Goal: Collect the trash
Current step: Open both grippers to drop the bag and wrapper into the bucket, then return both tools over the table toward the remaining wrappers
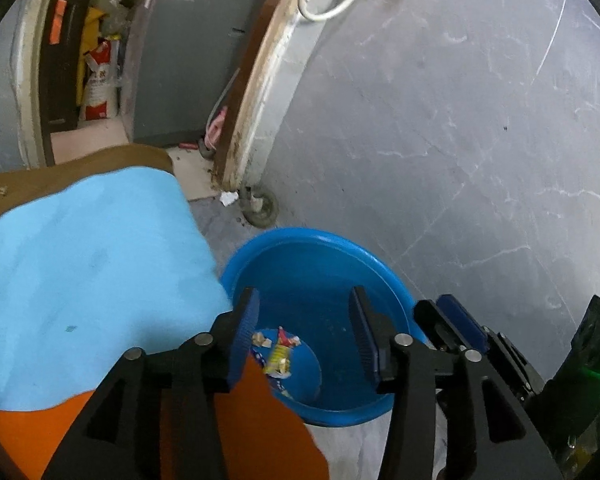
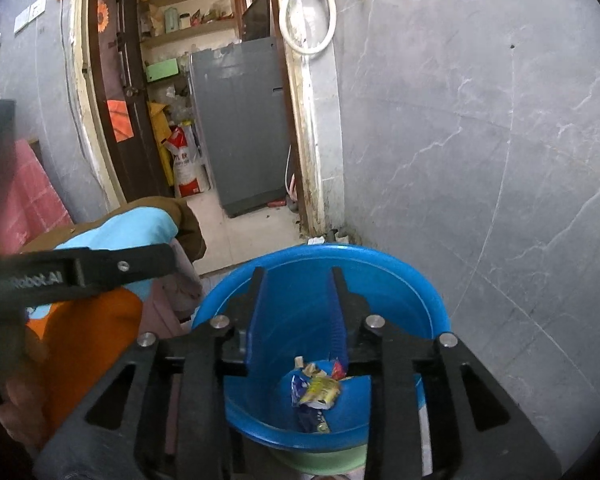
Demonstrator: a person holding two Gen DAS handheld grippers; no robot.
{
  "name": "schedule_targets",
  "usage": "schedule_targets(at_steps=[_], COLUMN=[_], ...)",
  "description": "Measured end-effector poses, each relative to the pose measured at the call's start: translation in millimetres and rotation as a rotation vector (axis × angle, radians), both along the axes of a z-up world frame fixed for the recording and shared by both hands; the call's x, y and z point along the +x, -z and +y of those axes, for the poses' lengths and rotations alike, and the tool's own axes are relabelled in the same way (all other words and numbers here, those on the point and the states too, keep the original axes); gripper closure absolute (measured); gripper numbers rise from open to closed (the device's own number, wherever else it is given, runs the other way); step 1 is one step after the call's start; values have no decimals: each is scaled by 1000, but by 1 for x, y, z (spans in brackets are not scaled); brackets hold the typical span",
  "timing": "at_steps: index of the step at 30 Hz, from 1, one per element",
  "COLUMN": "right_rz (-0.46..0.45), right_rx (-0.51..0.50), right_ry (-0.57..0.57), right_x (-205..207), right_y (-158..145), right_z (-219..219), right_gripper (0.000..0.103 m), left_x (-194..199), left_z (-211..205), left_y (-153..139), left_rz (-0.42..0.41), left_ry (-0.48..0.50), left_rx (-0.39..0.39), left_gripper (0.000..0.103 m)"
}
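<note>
On your left lies the blue cloth (image 1: 84,264) over an orange sheet (image 1: 260,420), with nothing on it that reads as trash. Your left gripper (image 1: 304,320) hangs over the blue basin (image 1: 320,240) with its jaws apart and nothing between them; the wrappers (image 1: 278,354) lie below it on the basin floor. Your right gripper (image 2: 300,300) is likewise spread and empty, pointing down into the same basin, with the wrappers (image 2: 316,392) just under its tips. Both hands are about equally near. The one loose scrap, a white crumpled bit (image 1: 228,198), lies beyond the basin at the foot of the door frame (image 1: 256,92), on the grey marbled floor (image 1: 460,160).
</note>
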State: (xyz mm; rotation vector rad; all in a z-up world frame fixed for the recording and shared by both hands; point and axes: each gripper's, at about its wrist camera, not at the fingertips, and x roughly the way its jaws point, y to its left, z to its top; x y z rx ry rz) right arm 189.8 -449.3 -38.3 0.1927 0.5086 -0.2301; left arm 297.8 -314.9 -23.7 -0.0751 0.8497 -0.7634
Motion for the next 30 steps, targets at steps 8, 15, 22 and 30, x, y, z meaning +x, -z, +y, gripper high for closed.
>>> schedule_targets(at_steps=[8, 15, 22, 30], right_rz=[-135, -264, -409, -503], right_rx=[-11, -35, -66, 11], right_ry=[17, -2, -83, -221], right_x=[-12, -25, -39, -39], right_y=[-17, -34, -49, -56], right_z=[9, 30, 63, 104], right_gripper=[15, 0, 0, 0], left_x=[-17, -47, -71, -108], left_z=[57, 114, 172, 218], left_y=[-34, -53, -63, -58], left_rz=[-173, -361, -468, -611], left_ry=[-120, -246, -391, -511], left_rx=[-48, -71, -92, -11], left_gripper=[18, 3, 2, 1])
